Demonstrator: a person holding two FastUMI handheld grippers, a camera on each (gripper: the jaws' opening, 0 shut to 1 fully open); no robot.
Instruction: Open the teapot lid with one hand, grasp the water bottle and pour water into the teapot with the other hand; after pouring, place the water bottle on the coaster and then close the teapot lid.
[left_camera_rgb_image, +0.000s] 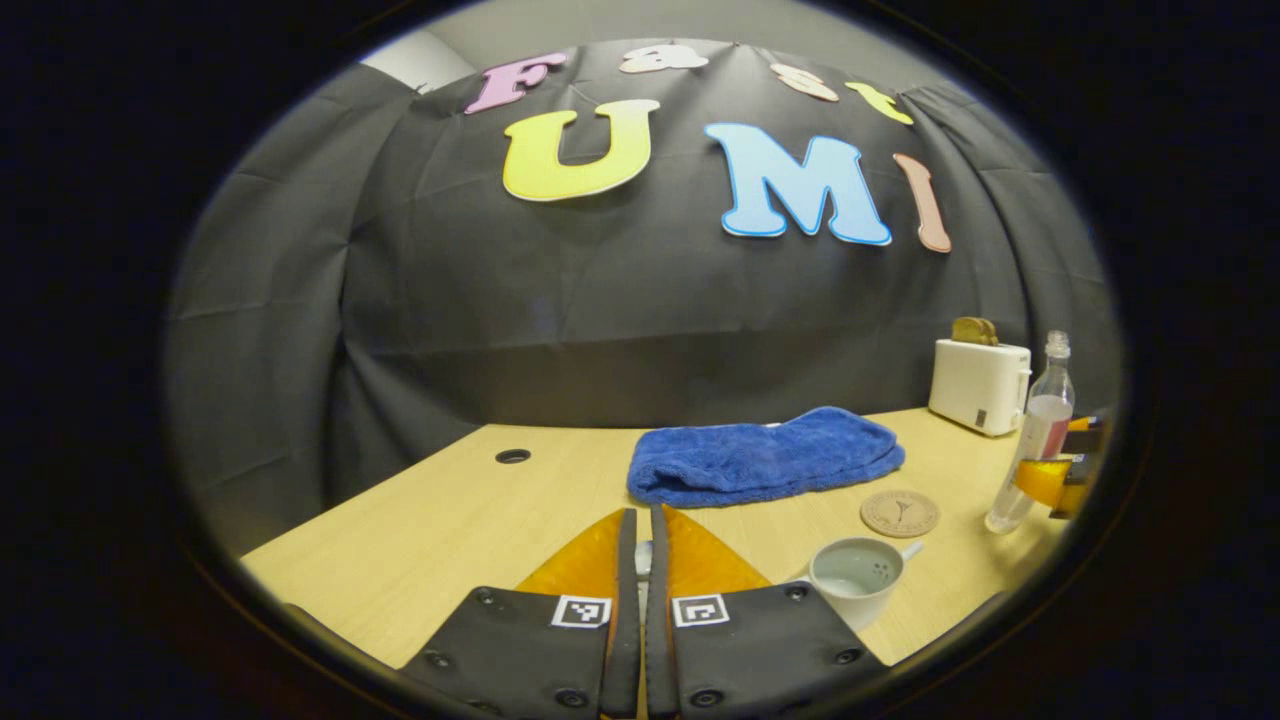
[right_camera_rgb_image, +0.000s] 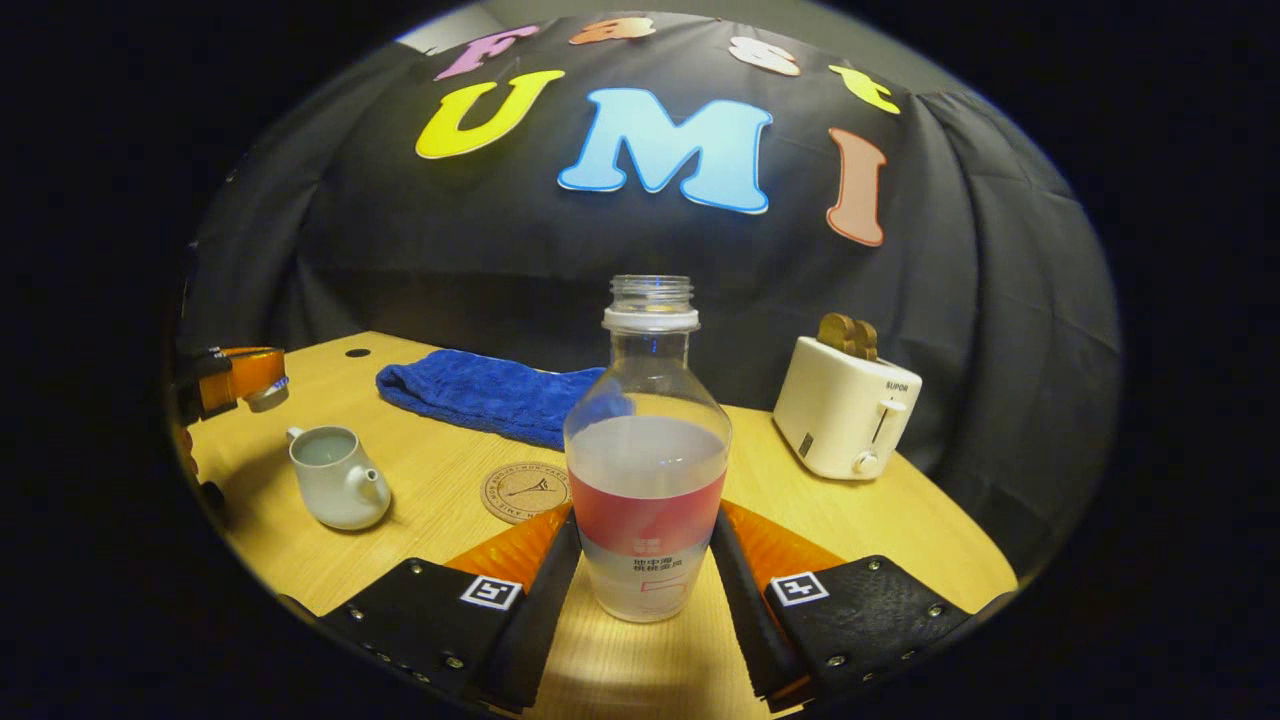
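The white teapot (left_camera_rgb_image: 855, 575) (right_camera_rgb_image: 335, 480) stands open on the wooden table, water showing inside. My left gripper (left_camera_rgb_image: 642, 515) is shut on the small teapot lid (left_camera_rgb_image: 643, 556), held up to the left of the pot; the right gripper view shows that lid (right_camera_rgb_image: 268, 397) at the far left edge. The clear, uncapped water bottle (right_camera_rgb_image: 648, 450) (left_camera_rgb_image: 1038, 440), partly full with a pink label, sits between the fingers of my right gripper (right_camera_rgb_image: 645, 520), which press on both its sides. The round cork coaster (right_camera_rgb_image: 525, 492) (left_camera_rgb_image: 900, 513) lies bare between bottle and teapot.
A folded blue towel (left_camera_rgb_image: 765, 455) (right_camera_rgb_image: 480, 395) lies behind the coaster. A white toaster (right_camera_rgb_image: 845, 410) (left_camera_rgb_image: 980, 385) with bread in it stands at the back right. A cable hole (left_camera_rgb_image: 512, 456) is in the table (left_camera_rgb_image: 440, 520) at the far left.
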